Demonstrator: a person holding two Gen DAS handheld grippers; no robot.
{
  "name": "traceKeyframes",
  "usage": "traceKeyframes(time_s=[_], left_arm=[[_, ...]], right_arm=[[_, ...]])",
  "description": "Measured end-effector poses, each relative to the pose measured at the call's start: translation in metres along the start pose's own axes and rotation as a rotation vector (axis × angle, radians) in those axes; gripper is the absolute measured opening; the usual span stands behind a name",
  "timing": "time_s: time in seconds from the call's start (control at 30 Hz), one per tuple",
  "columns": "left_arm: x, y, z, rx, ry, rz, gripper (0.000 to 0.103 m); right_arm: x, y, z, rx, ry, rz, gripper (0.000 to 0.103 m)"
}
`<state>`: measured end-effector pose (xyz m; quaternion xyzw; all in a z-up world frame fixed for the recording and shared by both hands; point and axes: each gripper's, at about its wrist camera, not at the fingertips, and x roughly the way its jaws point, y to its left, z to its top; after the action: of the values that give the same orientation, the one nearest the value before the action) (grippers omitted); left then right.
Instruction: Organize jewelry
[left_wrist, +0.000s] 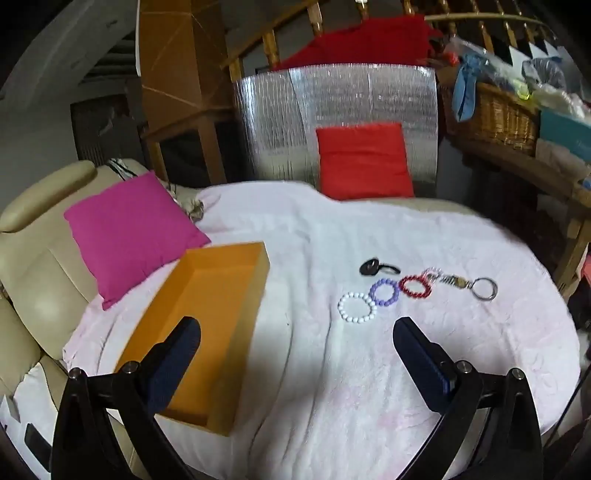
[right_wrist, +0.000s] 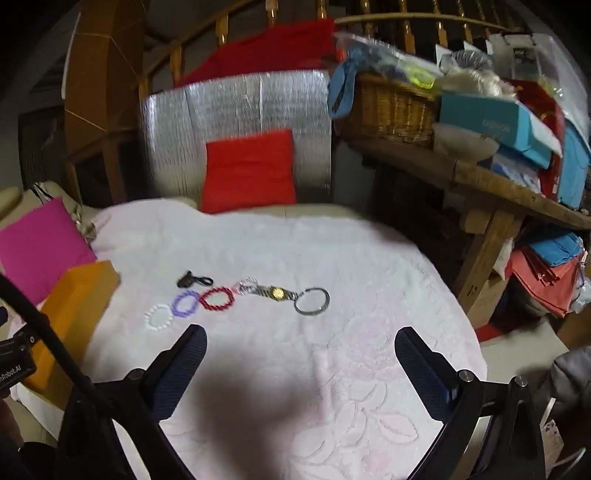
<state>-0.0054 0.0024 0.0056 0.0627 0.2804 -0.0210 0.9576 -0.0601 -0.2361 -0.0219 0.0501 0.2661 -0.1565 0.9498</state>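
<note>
— Hovering, both of them? 
— Yes. The left gripper (left_wrist: 295, 332) and right gripper (right_wrist: 301, 339) tilt downward over the pink blanket (left_wrist: 369, 387), jaws wide apart, holding nothing.
— And the jewelry?
— In a row ahead: white bracelet (left_wrist: 357, 308), purple bracelet (left_wrist: 385, 292), red bracelet (left_wrist: 415, 286), watch (right_wrist: 275, 292), metal ring (right_wrist: 312, 301). The orange box (left_wrist: 207, 325) sits left.

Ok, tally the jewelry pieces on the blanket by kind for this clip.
Bead bracelets: 4, white, purple, red, pale pink
Watch: 1
Metal ring: 1
Black hair tie: 1
Total: 7
</note>
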Motion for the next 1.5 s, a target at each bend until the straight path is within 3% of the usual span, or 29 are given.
traceKeyframes(time_s=[0.2,0.23,0.43,1.17,1.5], left_arm=[[-0.031,0.001,0.010,-0.011,-0.050,0.008,0.103],[-0.029,-0.001,0.015,-0.010,-0.022,0.006,0.103],[-0.039,0.005,0.015,-0.002,-0.081,0.013,0.103],[-0.025,0.007,0.007,-0.022,-0.087,0.016,0.103],[0.009,0.006,0.004,-0.030,-0.060,-0.022,0.103]], right_arm=[[-0.010,0.004,-0.002,0.029,0.062,0.098,0.103],[-0.010,0.005,-0.003,0.027,0.072,0.109,0.103],[-0.006,0.011,-0.009,0.047,0.088,0.125,0.103],[-0.011,0.027,-0.001,0.035,0.084,0.158,0.103],[0.011,0.021,0.007,0.062,0.080,0.169,0.103]])
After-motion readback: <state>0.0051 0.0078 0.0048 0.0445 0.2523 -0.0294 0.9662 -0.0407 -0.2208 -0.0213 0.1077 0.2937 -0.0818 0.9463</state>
